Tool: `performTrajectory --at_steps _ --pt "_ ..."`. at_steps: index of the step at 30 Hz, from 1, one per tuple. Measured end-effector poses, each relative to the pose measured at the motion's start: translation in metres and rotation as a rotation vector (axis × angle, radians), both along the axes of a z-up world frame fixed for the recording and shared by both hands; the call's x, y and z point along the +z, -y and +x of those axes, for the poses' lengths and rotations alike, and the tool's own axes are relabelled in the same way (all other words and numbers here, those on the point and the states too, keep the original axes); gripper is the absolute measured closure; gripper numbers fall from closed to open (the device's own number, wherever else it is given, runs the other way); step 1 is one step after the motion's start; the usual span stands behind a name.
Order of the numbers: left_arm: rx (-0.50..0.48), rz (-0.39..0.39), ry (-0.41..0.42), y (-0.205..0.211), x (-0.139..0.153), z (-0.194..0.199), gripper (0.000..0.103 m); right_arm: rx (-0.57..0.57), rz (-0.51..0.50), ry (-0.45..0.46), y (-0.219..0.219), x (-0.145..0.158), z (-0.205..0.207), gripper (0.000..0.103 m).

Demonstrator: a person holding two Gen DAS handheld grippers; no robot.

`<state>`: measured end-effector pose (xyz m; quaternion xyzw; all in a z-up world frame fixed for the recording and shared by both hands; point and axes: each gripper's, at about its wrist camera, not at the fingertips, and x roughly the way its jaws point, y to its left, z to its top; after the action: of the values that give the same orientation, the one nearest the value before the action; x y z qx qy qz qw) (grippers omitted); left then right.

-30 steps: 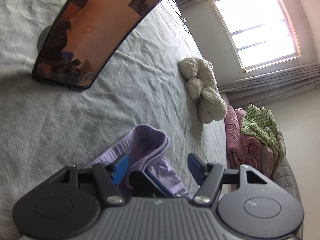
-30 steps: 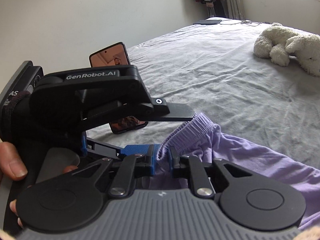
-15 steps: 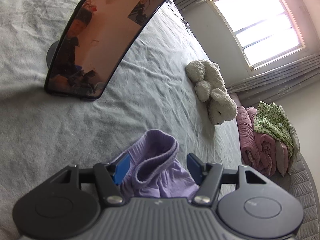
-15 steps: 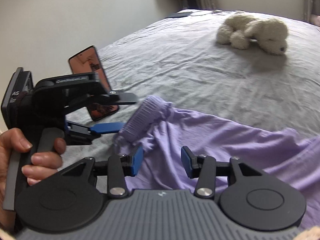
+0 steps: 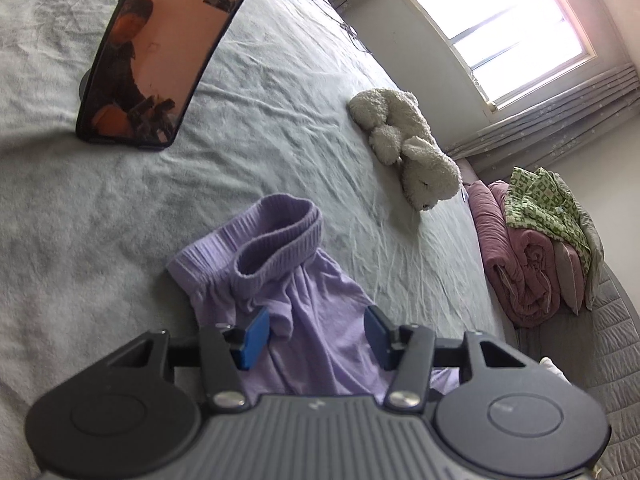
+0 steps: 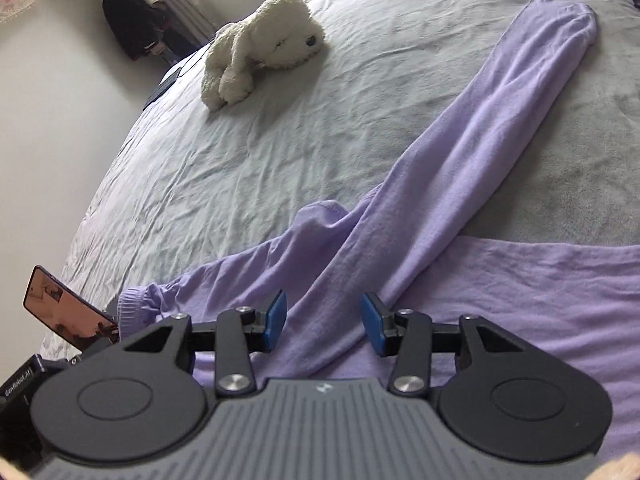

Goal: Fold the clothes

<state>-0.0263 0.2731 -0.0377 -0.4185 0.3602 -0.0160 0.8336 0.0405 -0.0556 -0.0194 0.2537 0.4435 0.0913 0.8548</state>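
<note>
Lavender garment [image 6: 472,168] lies spread on grey bedsheet [image 6: 248,140], unfolded. In right wrist view one long sleeve runs from near centre out to far right, cuff end flat on sheet; a second sleeve bends off to the left, its ribbed cuff [image 5: 276,240] bunched and standing open in left wrist view. Body of garment fills near right

Left gripper [image 5: 318,338]: released, blue pads apart, jaws have just been closing some. Lavender cloth sits in the gap; left pad is at a fold of it, can't tell if touching, right pad clear. No grip seen

Right gripper [image 6: 323,322]: released, jaws have just been opening, pads apart over the sleeve crossing, cloth lies below and between them, not pinched

Other items: white plush dog [image 6: 260,46] on sheet, far left in right wrist view, well apart from garment. Phone [image 5: 164,48] propped upright on sheet, far left in left wrist view, screen lit. Rolled pink blanket [image 5: 520,248] w/ green patterned cloth [image 5: 544,200] on top, at right edge of bed. Window [image 5: 496,28] beyond, bright
</note>
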Motion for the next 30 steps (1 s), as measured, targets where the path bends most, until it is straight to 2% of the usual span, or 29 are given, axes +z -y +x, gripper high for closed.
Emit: performTrajectory --at_steps 2,3,5,11,13,17,18,20,21,22,23,24,30 --pt "0.010 0.013 -0.035 0.004 -0.008 0.003 0.053 -0.005 -0.005 0.010 0.002 0.002 0.002 0.060" --pt "0.017 0.025 -0.051 0.005 -0.011 0.004 0.054 -0.009 -0.008 0.017 0.002 0.004 0.002 0.066" --pt "0.031 0.056 -0.055 0.009 -0.014 0.004 0.057 -0.016 -0.007 0.036 0.005 0.007 0.001 0.071" --pt "0.083 0.173 -0.032 0.016 -0.009 0.000 0.062 0.004 -0.002 -0.027 -0.004 -0.008 0.010 0.071" --pt "0.121 0.213 -0.028 0.015 -0.007 -0.002 0.062 -0.003 -0.026 -0.027 -0.006 -0.012 0.011 0.081" --pt "0.162 0.252 -0.025 0.014 -0.006 -0.002 0.063 -0.009 -0.077 -0.007 -0.011 -0.014 0.009 0.088" --pt "0.167 0.259 -0.025 0.014 -0.006 -0.002 0.065 -0.009 -0.092 -0.001 -0.013 -0.014 0.008 0.095" --pt "0.174 0.280 -0.021 0.017 -0.005 -0.001 0.067 -0.007 -0.101 0.005 -0.013 -0.014 0.008 0.100" --pt "0.176 0.288 -0.020 0.018 -0.005 -0.001 0.070 -0.005 -0.094 0.005 -0.011 -0.014 0.008 0.102" --pt "0.178 0.298 -0.019 0.018 -0.004 0.000 0.081 -0.008 -0.083 0.004 -0.009 -0.013 0.009 0.102" --pt "0.180 0.314 -0.019 0.018 -0.004 0.000 0.088 -0.013 -0.072 0.003 -0.007 -0.011 0.009 0.102" --pt "0.183 0.327 -0.019 0.018 -0.004 0.000 0.091 -0.016 -0.064 0.005 -0.005 -0.010 0.009 0.102" --pt "0.197 0.284 -0.003 0.007 0.000 -0.010 0.094 -0.020 -0.041 0.041 -0.002 0.005 -0.002 0.102"
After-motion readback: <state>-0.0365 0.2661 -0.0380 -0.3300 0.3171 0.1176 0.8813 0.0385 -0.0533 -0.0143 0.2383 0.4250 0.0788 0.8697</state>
